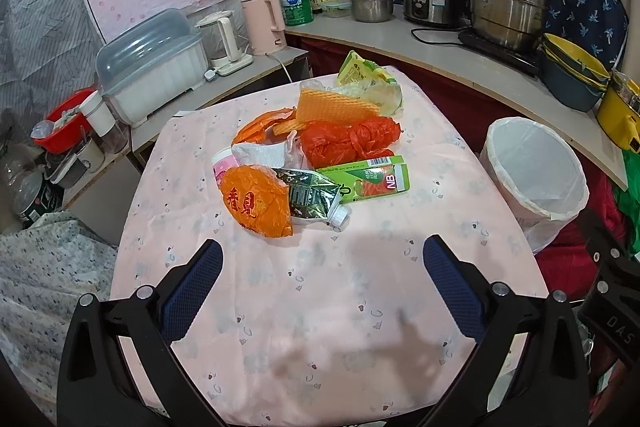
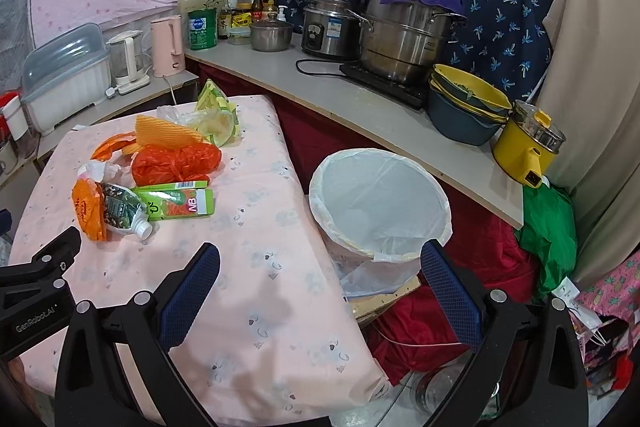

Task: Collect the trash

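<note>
A heap of trash lies on the pink-clothed table [image 1: 320, 307]: an orange wrapper with red characters [image 1: 256, 201], a green spouted pouch [image 1: 312, 197], a green carton [image 1: 366, 179], a knotted red plastic bag [image 1: 348, 141], white tissue [image 1: 262, 153], an orange corrugated sheet [image 1: 334, 105] and a yellow-green packet [image 1: 368, 77]. The white-lined bin [image 2: 378, 203] stands right of the table. My left gripper [image 1: 322, 273] hangs open over the near cloth, short of the heap. My right gripper [image 2: 320, 277] is open at the table's right edge, beside the bin. Both hold nothing.
A counter [image 2: 340, 99] behind carries a steel pot [image 2: 404, 39], rice cooker [image 2: 328, 25], stacked yellow bowls [image 2: 468, 107] and a yellow cooker [image 2: 528, 143]. A pink kettle [image 1: 264, 23] and covered dish rack [image 1: 152, 67] sit at left. A green bag [image 2: 548, 231] lies right of the bin.
</note>
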